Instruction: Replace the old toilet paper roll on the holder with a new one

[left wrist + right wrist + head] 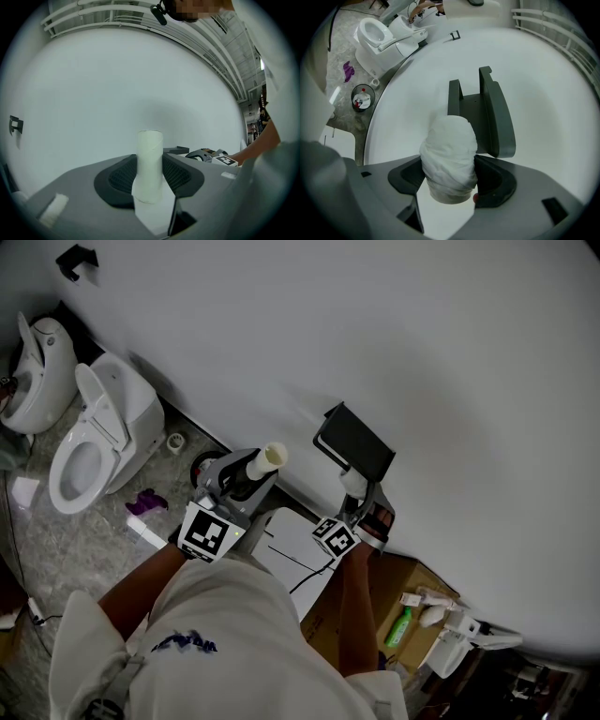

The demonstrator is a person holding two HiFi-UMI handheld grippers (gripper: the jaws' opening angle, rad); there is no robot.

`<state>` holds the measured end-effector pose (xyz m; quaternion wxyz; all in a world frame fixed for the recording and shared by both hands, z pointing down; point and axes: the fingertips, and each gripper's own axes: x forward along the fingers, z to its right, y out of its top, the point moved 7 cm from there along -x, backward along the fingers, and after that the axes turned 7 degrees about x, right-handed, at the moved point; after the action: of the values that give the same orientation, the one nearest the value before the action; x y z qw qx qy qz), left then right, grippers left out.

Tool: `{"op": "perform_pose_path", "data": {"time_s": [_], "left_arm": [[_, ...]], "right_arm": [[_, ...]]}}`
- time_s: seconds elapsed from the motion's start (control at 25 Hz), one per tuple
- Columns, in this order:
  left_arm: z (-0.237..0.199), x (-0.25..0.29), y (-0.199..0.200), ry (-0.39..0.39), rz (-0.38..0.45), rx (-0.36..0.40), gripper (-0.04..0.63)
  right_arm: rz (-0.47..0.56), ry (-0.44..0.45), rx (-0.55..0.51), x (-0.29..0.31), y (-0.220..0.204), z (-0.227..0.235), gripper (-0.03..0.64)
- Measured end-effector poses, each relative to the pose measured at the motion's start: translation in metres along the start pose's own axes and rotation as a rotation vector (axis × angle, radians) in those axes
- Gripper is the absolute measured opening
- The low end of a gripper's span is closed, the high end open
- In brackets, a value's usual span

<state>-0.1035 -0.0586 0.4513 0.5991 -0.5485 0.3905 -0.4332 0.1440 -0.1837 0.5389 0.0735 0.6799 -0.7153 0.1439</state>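
Left gripper (149,176): pinching the bare core (150,150) upright, lower centre of its view.
Right gripper (451,177): squeezing the roll (450,150), lower centre; holder (490,112) showing above it.
Core: probably behaving light, stiff yet crushable; mid-length hold suiting it.
Roll: probably yielding softly; gripping across its middle.

Looking like a toilet room staged inside a large hall rather than a home bathroom. Seeing a white toilet (94,442) with its lid up and a second toilet (42,381) side by side on a grey speckled floor (75,549). Facing a plain white wall (441,352) carrying a black paper holder (354,442) and a small black bracket (77,259). Finding a small bin (361,97) near the wall's foot, and a cardboard box (412,576) with a green bottle (398,626). Catching bare roof beams (225,51) above the wall's top edge in the left gripper view.
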Motion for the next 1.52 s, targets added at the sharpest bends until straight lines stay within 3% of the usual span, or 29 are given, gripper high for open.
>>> {"op": "perform_pose_path", "data": {"time_s": [1.52], "left_arm": [[-0.005, -0.001, -0.004, 0.010, -0.011, -0.001, 0.176]], "right_arm": [[0.018, -0.055, 0.017, 0.007, 0.026, -0.007, 0.314]]}}
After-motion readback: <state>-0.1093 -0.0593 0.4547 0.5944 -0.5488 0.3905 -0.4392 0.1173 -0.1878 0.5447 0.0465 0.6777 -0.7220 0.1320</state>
